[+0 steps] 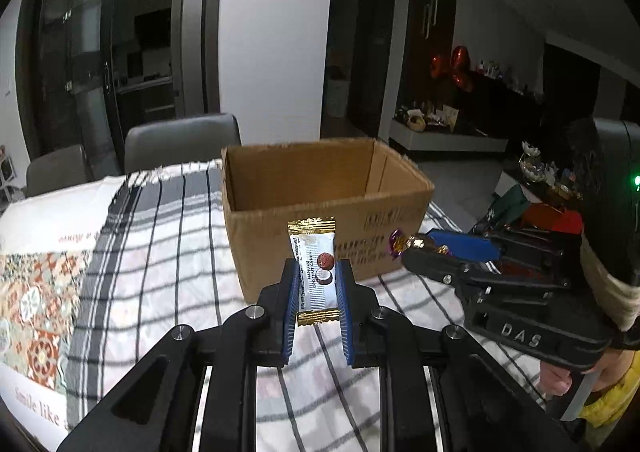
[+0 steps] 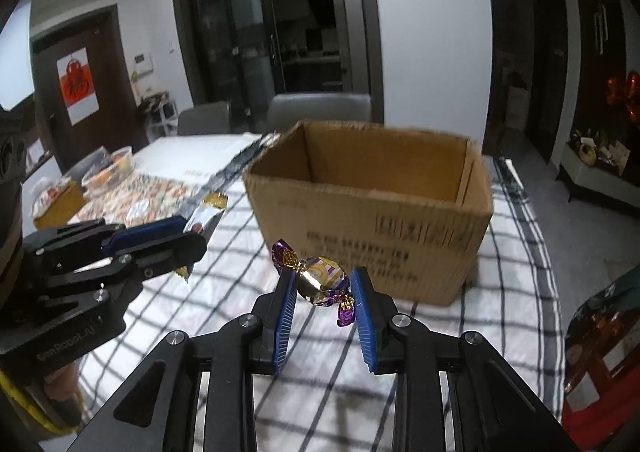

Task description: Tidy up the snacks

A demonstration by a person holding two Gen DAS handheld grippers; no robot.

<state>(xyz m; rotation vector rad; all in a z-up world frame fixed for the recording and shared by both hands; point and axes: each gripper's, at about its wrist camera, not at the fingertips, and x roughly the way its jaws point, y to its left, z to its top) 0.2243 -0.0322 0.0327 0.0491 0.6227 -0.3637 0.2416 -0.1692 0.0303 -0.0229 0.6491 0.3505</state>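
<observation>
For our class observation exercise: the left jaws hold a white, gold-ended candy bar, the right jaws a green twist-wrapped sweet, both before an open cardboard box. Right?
Not quite: the twist-wrapped sweet is purple and gold, not green, as the right wrist view shows. The rest stands.

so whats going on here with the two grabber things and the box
A person is sorting snacks with a handheld gripper in each hand. The left gripper is shut on a white and gold coconut candy bar; the right gripper is shut on a purple and gold wrapped candy. Both are held above the checked tablecloth, in front of an open cardboard box. Neither snack is in the box yet.
</observation>
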